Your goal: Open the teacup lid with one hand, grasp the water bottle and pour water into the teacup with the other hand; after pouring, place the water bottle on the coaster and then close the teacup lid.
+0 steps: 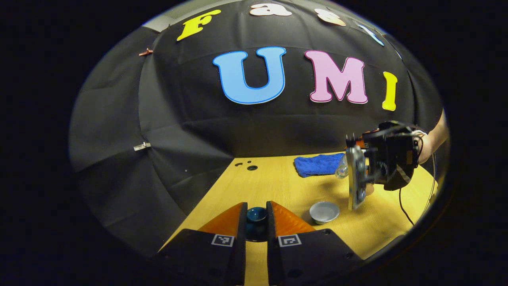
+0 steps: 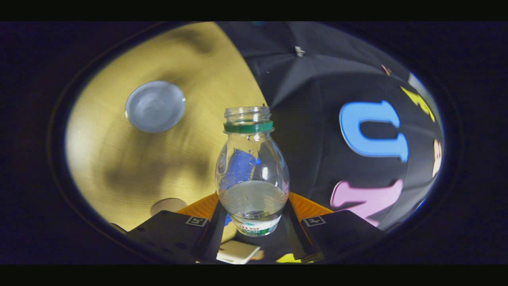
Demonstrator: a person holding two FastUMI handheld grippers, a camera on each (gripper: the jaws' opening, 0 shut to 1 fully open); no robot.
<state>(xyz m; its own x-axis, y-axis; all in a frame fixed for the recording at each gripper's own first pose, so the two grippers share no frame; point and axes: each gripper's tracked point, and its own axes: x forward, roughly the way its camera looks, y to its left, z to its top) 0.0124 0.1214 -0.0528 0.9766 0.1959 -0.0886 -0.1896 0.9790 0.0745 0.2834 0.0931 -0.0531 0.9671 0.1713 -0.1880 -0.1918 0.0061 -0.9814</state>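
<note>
While the left gripper [image 1: 256, 222] pinches the dark-blue domed lid [image 1: 256, 214] aside, the right gripper [image 2: 254, 222] clamps the clear plastic water bottle [image 2: 252, 174], aiming toward the open grey teacup [image 2: 155, 106].

Water bottle [image 2: 252, 171] base hidden between gripper fingers. Teacup lid [image 1: 256, 216] mostly hidden between fingers. Blue cloth [image 1: 317, 165] partly hidden by right gripper [image 1: 357, 182].
</note>
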